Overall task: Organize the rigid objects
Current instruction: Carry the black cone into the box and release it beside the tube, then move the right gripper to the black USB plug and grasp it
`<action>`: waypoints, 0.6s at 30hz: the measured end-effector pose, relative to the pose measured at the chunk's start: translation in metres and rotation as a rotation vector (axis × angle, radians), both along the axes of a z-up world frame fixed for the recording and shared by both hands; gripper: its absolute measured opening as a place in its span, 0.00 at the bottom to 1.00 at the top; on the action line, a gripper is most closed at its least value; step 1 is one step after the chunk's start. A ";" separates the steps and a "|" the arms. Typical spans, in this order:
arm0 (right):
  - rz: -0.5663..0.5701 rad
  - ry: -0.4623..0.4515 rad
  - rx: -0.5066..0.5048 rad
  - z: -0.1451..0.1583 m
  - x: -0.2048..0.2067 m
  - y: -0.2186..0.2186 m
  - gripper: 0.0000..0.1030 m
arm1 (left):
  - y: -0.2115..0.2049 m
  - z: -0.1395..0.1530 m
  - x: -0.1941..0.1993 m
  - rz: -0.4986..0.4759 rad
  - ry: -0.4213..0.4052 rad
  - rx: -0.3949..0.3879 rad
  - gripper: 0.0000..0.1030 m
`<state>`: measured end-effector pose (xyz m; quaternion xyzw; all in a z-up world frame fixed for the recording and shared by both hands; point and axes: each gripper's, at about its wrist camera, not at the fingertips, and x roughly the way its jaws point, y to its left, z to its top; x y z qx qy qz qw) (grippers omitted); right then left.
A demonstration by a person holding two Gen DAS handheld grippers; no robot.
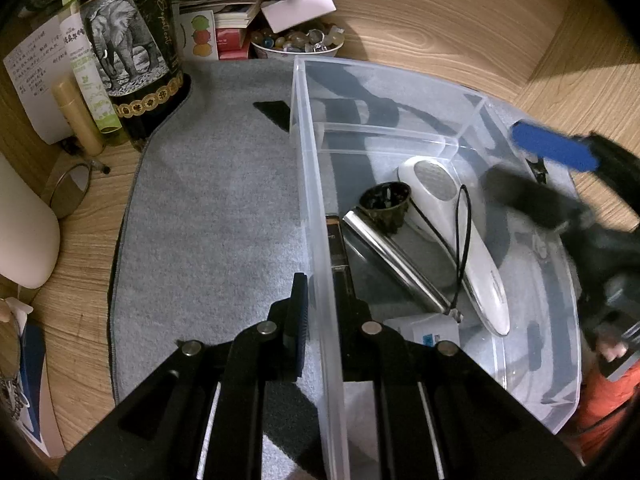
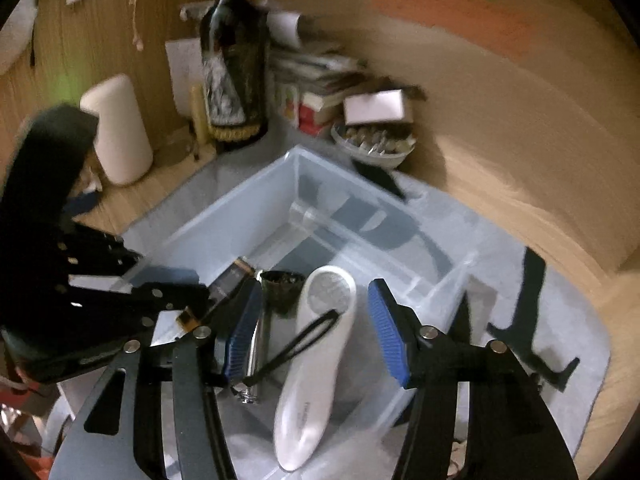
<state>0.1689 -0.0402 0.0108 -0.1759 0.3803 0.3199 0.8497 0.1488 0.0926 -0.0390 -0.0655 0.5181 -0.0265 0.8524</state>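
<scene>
Clear plastic bin [image 1: 316, 184], thin translucent walls, sits on a grey fuzzy mat [image 1: 208, 216] over a wood-grain tabletop [image 1: 440, 20].

Inside the bin: a glossy white oblong device [image 2: 316, 360] with a round metal mesh head and a black wrist loop; a polished chrome cylinder [image 1: 396, 260] lying diagonal just beside it; a small dark cup-shaped pot [image 1: 385, 204] at the cylinder's far end; a dark flat rectangular item [image 1: 338, 244] against the near wall; a white box with a blue label [image 1: 430, 330] at the near end. A clear inner divider [image 1: 384, 136] crosses the far end.

Left gripper [image 1: 324, 320]: pressed together on the bin's wall, one blue ribbed pad [image 1: 299, 320] outside, the other finger inside. Pinching the wall.

Right gripper [image 2: 316, 336]: spread about halfway, blue ribbed pads either side of the white device, clear gaps both sides, not touching it. Nothing held. Right wrist view is motion-blurred.

Off the mat, back corner: dark bottle with an elephant label [image 1: 128, 52], a bowl of glassy pebbles [image 1: 298, 42], stacked books [image 1: 224, 0], a white rounded cylinder [image 2: 120, 132].
</scene>
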 end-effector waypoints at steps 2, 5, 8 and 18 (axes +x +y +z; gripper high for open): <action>-0.020 -0.022 0.026 0.010 0.000 -0.010 0.50 | 0.000 0.000 0.000 0.000 0.000 0.000 0.10; -0.066 -0.053 0.064 0.026 0.001 -0.030 0.50 | 0.000 0.000 0.000 0.001 0.000 0.001 0.10; -0.120 -0.085 0.090 0.040 0.003 -0.055 0.50 | 0.000 0.000 0.000 0.001 0.000 0.001 0.10; -0.327 -0.118 0.098 0.046 0.010 -0.131 0.62 | 0.001 0.000 -0.001 0.001 -0.003 0.004 0.10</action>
